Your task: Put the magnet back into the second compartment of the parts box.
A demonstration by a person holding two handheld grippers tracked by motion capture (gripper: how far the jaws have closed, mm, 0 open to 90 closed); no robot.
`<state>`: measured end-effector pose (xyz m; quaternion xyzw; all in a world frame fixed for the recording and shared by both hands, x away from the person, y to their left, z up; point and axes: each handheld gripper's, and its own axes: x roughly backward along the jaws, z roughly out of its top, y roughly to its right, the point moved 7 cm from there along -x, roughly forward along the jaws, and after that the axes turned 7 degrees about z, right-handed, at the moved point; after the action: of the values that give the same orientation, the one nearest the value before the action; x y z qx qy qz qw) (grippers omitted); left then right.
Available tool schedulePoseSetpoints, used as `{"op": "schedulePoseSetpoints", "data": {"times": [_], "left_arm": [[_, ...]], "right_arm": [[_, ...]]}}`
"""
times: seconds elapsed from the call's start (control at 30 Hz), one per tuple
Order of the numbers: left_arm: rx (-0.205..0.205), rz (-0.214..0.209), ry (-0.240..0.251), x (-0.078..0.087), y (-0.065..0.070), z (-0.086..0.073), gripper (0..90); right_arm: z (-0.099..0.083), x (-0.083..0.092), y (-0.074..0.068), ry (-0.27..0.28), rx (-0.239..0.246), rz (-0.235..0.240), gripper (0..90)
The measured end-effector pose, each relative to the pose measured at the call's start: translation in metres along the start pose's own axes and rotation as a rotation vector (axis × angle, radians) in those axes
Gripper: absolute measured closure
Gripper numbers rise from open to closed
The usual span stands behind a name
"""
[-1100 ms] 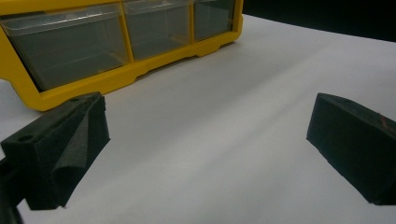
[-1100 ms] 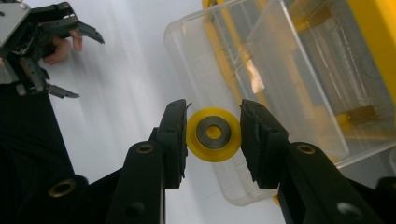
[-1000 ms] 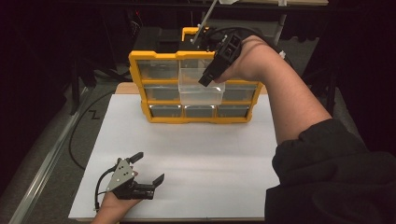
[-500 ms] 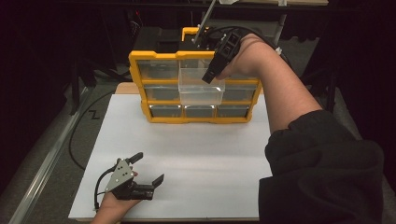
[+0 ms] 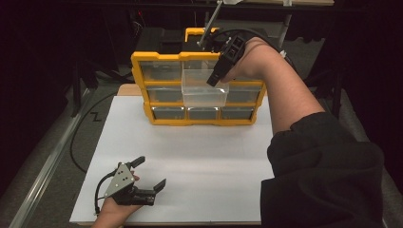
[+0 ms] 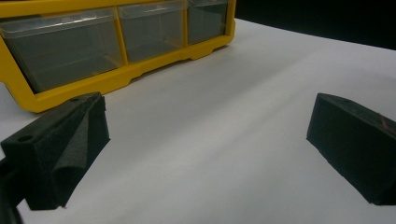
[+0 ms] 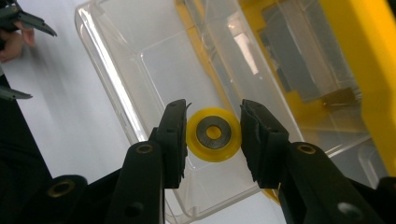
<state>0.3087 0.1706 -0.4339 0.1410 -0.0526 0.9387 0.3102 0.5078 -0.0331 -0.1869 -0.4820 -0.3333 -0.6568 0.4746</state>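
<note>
Field notes, counter [image 5: 190, 152] topped with a white sheet. At the far edge stands a yellow drawer cabinet [image 5: 142, 64] with clear drawers in rows. One clear drawer [image 5: 204, 92] from the middle column is pulled out toward the near side; it sticks out well past the cabinet front.

Right tool [image 5: 219, 78] is reaching down over that open drawer from the right, forearm stretched across the far right of the counter. In the right gripper view the drawer [image 7: 140, 60] lies below the jaws, and between them sits a yellow wheel [image 7: 214, 134], round, with a grey metal hub and a small yellow centre. The right tool [image 7: 212, 140] has both pads pressed against the wheel's rim, one on each side: clamped on it. The wheel is over the drawer's floor, toward its near end; whether it touches the floor cannot be told. Nothing else shows in the drawer.

Left tool [image 5: 149, 178] rests at the near left corner of the counter, held in a hand, well apart from the cabinet. In the left gripper view its jaws stand wide apart with bare white counter [image 6: 224, 140] between them, and the cabinet's bottom row of drawers [image 6: 60, 51] lies beyond; their contents cannot be made out.
</note>
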Motion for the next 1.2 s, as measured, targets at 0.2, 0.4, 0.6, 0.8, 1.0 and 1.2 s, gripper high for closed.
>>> {"op": "schedulePoseSetpoints", "data": {"times": [0.2, 0.4, 0.6, 0.8, 1.0, 1.2], "left_arm": [[0.01, 0.005, -0.001, 0.0, -0.002, 0.0, 0.1], [0.008, -0.003, -0.007, -0.001, -0.001, -0.001, 0.1], [0.011, -0.001, -0.011, 0.0, -0.002, -0.001, 0.1], [0.011, 0.003, -0.022, -0.001, -0.002, -0.002, 0.1], [0.016, 0.01, -0.014, 0.001, -0.004, -0.001, 0.1], [0.013, 0.007, -0.012, 0.001, -0.002, -0.001, 0.1]], "right_arm": [[0.0, 0.006, 0.0, 0.028, -0.004, -0.004, 61.0], [-0.001, 0.022, -0.001, 0.11, -0.034, 0.001, 33.5], [-0.012, 0.023, -0.009, 0.097, -0.032, 0.014, 29.5], [-0.029, 0.024, -0.016, 0.088, -0.04, -0.003, 25.4], [-0.054, 0.016, -0.027, 0.071, -0.058, 0.004, 18.5], [-0.076, 0.005, -0.033, 0.063, -0.08, 0.001, 14.6]]}}
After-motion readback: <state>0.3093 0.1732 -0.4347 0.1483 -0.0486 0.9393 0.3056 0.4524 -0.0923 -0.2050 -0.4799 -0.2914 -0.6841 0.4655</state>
